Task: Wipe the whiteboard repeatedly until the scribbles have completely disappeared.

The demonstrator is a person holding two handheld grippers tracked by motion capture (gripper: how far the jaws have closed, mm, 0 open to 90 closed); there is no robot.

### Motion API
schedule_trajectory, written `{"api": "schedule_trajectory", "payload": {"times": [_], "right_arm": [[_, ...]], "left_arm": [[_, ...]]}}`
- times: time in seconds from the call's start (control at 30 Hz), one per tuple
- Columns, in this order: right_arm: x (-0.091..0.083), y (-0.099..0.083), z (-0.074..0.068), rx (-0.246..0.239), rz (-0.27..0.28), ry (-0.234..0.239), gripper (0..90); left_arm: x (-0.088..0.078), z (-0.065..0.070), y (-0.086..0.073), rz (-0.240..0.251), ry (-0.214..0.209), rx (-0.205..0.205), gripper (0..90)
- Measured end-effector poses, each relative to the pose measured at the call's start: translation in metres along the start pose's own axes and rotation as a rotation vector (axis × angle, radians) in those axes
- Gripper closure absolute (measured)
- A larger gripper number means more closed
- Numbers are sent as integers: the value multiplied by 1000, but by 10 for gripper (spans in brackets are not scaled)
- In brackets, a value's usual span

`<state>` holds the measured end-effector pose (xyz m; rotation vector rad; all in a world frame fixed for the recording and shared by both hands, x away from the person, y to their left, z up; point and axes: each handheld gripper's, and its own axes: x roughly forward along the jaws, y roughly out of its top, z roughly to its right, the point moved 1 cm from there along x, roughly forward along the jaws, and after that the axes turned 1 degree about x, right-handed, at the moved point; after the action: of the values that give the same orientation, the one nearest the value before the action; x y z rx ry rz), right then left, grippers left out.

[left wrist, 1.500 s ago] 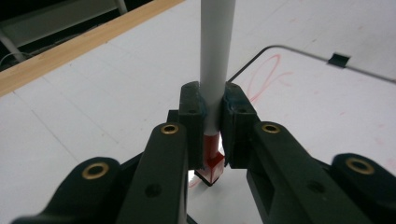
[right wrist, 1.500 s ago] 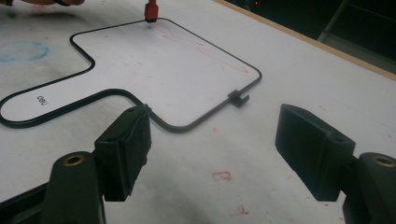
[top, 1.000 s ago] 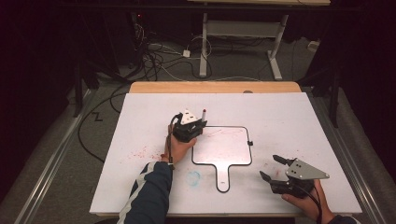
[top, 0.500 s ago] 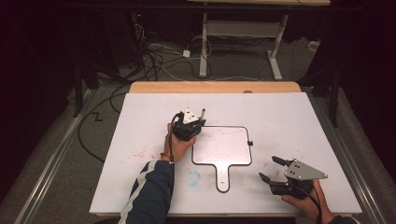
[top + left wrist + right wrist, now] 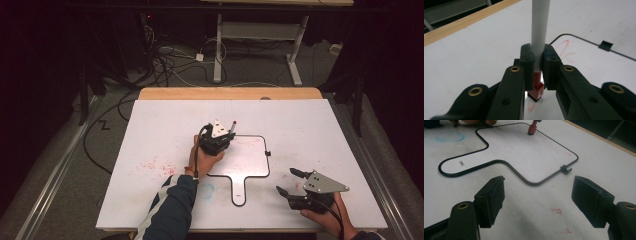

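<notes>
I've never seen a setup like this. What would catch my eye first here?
Probably the left gripper near the middle of the white table, clamped on a white marker whose red tip meets a small paddle-shaped whiteboard marked with faint red strokes. Next, the right gripper at the near right, jaws wide apart, holding nothing.

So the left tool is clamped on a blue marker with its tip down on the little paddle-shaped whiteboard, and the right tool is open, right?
Not quite: the marker is white-barrelled with a red tip, not blue, as the left gripper view shows. The left tool is clamped on it, tip on the whiteboard, and the right tool is open.
</notes>
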<state>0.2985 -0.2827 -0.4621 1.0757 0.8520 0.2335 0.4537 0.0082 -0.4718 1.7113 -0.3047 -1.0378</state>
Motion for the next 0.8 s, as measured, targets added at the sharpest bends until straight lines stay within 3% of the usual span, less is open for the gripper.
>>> {"api": "schedule_trajectory", "payload": {"times": [0.17,0.3,0.37,0.53,0.8], "right_arm": [[-1,-1,0,2,1,2,272],[-3,-1,1,3,3,-3,272],[-3,-1,1,3,3,-7,272],[-2,0,1,-3,1,-8,272],[-1,0,0,-2,-2,-7,272]], "left_arm": [[1,1,1,-8,4,16,789],[-12,-14,-8,-10,30,-18,789],[-21,-20,-13,-18,51,-13,789],[-41,-37,-28,-10,70,-65,789],[-36,-35,-26,-2,87,-59,788]]}}
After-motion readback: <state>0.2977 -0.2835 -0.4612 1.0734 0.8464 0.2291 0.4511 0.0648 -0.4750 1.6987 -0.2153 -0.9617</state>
